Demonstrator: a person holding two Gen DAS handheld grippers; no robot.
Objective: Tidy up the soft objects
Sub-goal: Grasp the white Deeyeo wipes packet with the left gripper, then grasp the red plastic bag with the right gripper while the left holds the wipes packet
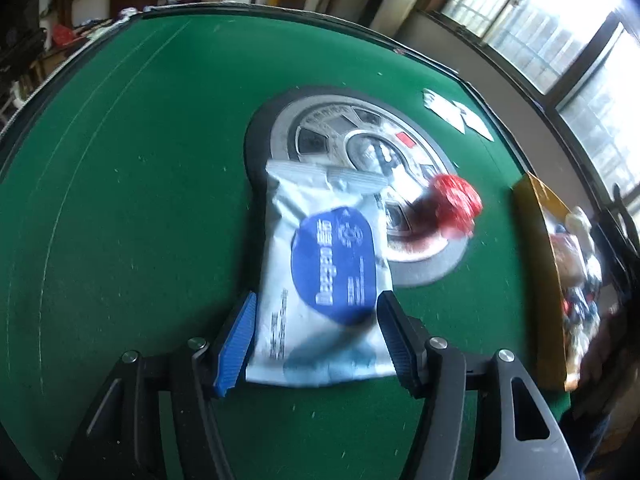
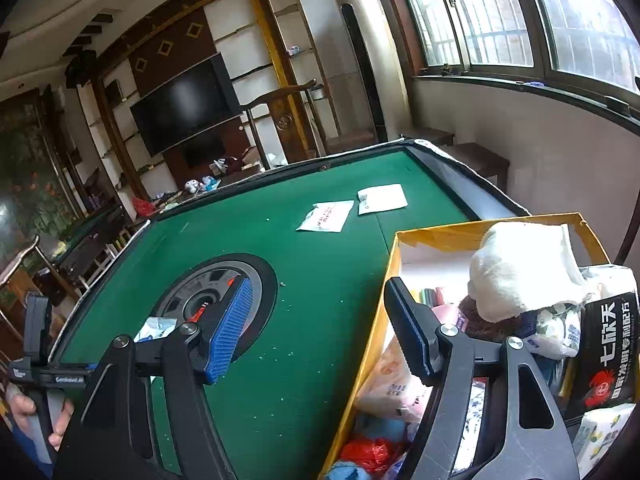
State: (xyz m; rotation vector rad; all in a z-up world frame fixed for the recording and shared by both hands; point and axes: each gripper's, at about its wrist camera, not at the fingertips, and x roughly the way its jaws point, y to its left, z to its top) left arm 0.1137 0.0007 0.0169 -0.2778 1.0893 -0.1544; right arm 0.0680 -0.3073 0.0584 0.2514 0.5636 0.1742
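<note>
A white wet-wipes pack with a blue label lies on the green table, its far end on the round grey centre plate. My left gripper is open with its fingers on either side of the pack's near end; I cannot tell if they touch it. A red crinkly object sits blurred on the plate just right of the pack. My right gripper is open and empty, hovering over the left edge of the yellow box, which holds a white towel and several soft packs.
Two flat white sachets lie on the far side of the table; they also show in the left wrist view. The yellow box stands at the table's right edge. Bare green felt spreads to the left.
</note>
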